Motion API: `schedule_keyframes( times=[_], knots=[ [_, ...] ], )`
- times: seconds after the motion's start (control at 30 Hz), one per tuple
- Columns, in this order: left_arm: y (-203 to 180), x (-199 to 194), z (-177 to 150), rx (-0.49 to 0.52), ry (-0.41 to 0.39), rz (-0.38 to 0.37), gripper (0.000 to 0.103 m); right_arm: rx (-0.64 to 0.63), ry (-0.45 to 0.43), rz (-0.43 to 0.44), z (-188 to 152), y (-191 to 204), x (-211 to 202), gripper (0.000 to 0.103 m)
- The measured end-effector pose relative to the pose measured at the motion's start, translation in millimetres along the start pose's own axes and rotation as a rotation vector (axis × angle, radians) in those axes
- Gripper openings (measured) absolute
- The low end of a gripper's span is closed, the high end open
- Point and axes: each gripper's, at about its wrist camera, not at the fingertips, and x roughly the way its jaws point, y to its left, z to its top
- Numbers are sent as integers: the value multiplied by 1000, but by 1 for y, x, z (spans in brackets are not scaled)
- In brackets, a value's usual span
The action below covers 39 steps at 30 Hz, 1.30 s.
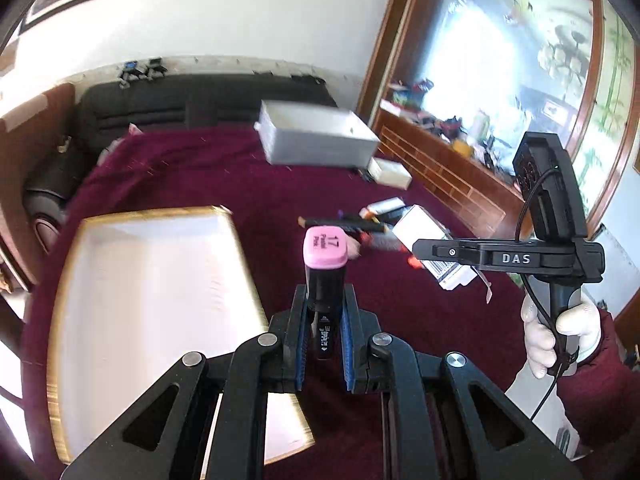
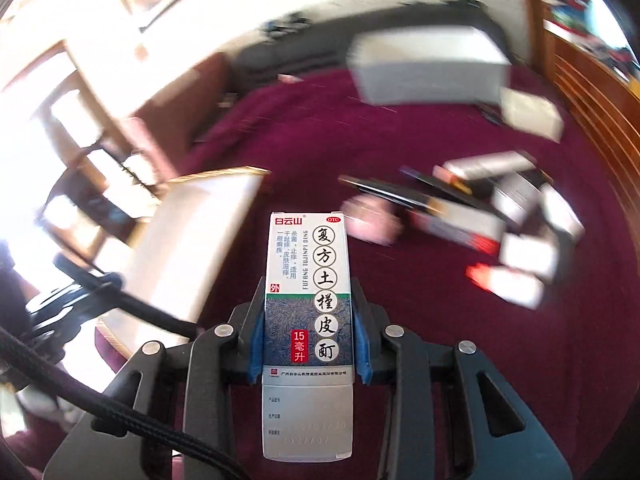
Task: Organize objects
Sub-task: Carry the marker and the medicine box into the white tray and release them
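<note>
Farthest left in the left wrist view lies the white tray (image 1: 132, 280) with its gilt rim, resting on the maroon cloth (image 1: 240, 168), its long axis running away from the camera. Just to its right, the left gripper (image 1: 325, 300) is clenched on a black marker (image 1: 324, 280) with a pink cap; the marker stands up out of the jaws with its long axis along the fingers, and the tray sits down and to the left of it, close by. Beyond, mid-table, is the grey bin (image 1: 316, 136), and to the right the loose pile of pens and cartons (image 1: 376, 224). Farthest right, a gloved hand (image 1: 560, 336) carries the right gripper (image 1: 436, 256), which from here reaches over that pile.

In the right wrist view the tray (image 2: 192, 248) again lies left, with a braided cable (image 2: 132, 304) crossing its near corner. The right gripper (image 2: 308, 344) is grasping a medicine box (image 2: 308, 280), long axis along the fingers and printed face up. The tray is up and left of the box; the grey bin (image 2: 428, 68) is far ahead to the right. The surroundings are smeared, so the bin probably stands well apart from both grippers, though I can't judge it firmly. If the tray is the destination, the left gripper looks nearer to it
</note>
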Motion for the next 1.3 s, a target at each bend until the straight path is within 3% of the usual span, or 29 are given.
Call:
schedule_keyframes(
  times=[0.17, 0.33, 0.47, 0.67, 0.87, 1.03, 1.17, 1.3],
  knots=[
    [37, -17, 17, 20, 25, 116, 12, -54, 31, 148, 31, 61, 21, 32],
    [76, 21, 24, -23, 106, 188, 12, -20, 101, 172, 58, 90, 87, 32],
    [106, 69, 25, -70, 184, 206, 12, 44, 166, 124, 73, 89, 149, 32],
    [131, 115, 36, -127, 213, 189, 12, 80, 208, 46, 84, 83, 205, 32],
    [152, 154, 35, -173, 272, 210, 12, 110, 234, 0, 92, 73, 231, 32],
    [164, 172, 23, -237, 308, 177, 11, 102, 245, -26, 88, 70, 248, 33],
    [163, 174, 22, -250, 297, 171, 11, 24, 230, -76, 90, 81, 254, 33],
    [166, 163, 23, -289, 290, 172, 16, 30, 216, -84, 89, 80, 252, 38]
  ],
)
